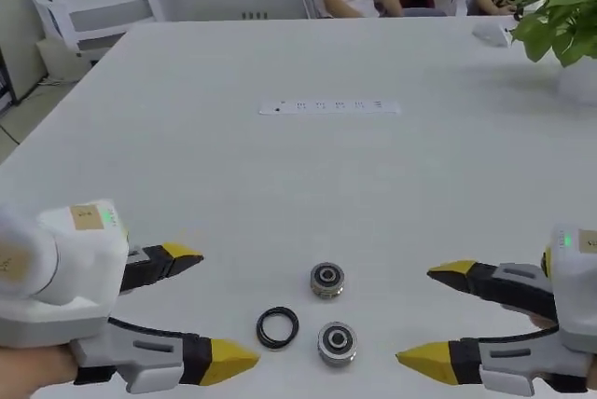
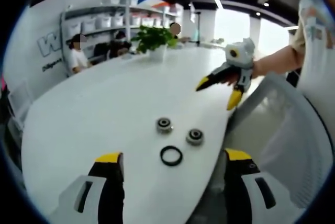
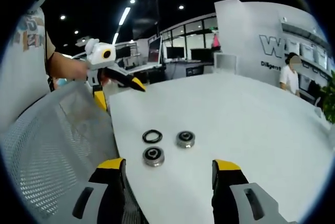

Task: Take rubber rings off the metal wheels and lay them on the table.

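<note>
Left gripper (image 1: 219, 306) stood wide open, jaws well apart, nothing between them. Right gripper (image 1: 422, 315) faced it, likewise spread wide and empty. Both sat at the near edge of the white table (image 1: 187, 138), tips pointing inward at one another. In the gap between the two lay the work. A loose black rubber ring (image 1: 259, 329) lay flat on the table just beyond the left gripper's tips, touching neither wheel. Just past the ring, toward the right gripper, a metal wheel (image 1: 337, 342) lay flat. A second metal wheel (image 1: 326, 279) lay near it, a little farther out from the person, the two apart. Could not tell whether either wheel carried a ring on its rim. In the left gripper view the ring (image 2: 163, 156) lay straight ahead between its own jaws, the wheels behind it and the right gripper beyond them. Farther out from both grippers, mid-table, lay a white power strip (image 1: 329, 107). A green plant (image 1: 560, 7) stood at the far right corner, and people sat at the far side.
</note>
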